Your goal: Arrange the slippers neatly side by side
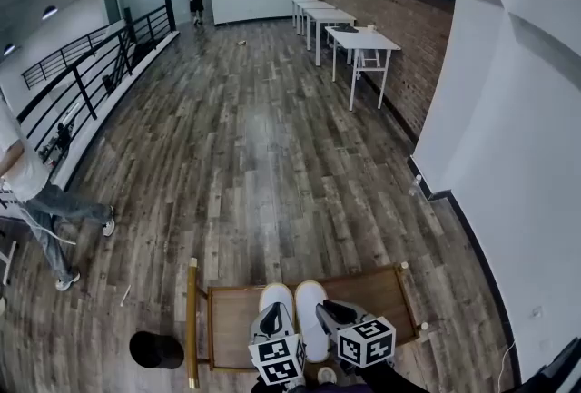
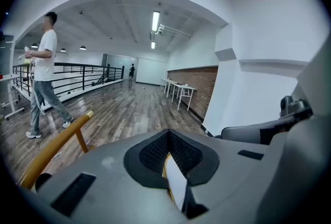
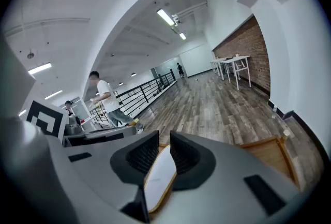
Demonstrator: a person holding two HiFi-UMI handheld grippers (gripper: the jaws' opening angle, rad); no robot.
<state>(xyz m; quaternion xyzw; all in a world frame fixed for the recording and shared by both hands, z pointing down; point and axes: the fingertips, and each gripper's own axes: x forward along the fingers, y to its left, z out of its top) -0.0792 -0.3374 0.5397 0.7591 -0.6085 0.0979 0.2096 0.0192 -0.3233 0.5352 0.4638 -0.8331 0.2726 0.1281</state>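
Two white slippers lie side by side, toes pointing away, on a low wooden tray table point(image 1: 234, 317): the left slipper point(image 1: 276, 295) and the right slipper point(image 1: 311, 302). My left gripper point(image 1: 272, 317) sits over the left slipper's heel end. In the left gripper view its jaws point(image 2: 168, 136) meet at the tips, and a white, yellow-edged slipper point(image 2: 177, 188) shows in the gap behind them. My right gripper point(image 1: 327, 308) is over the right slipper's heel side. Its jaws point(image 3: 164, 137) stand apart, with the white slipper point(image 3: 160, 174) lying lengthwise between them.
A brass-coloured rail point(image 1: 192, 320) runs along the tray table's left side, with a black round object point(image 1: 156, 349) beside it. A person point(image 1: 34, 191) walks at the left by a black railing point(image 1: 86, 83). White tables point(image 1: 359, 42) line the brick wall. A white wall point(image 1: 508, 137) rises on the right.
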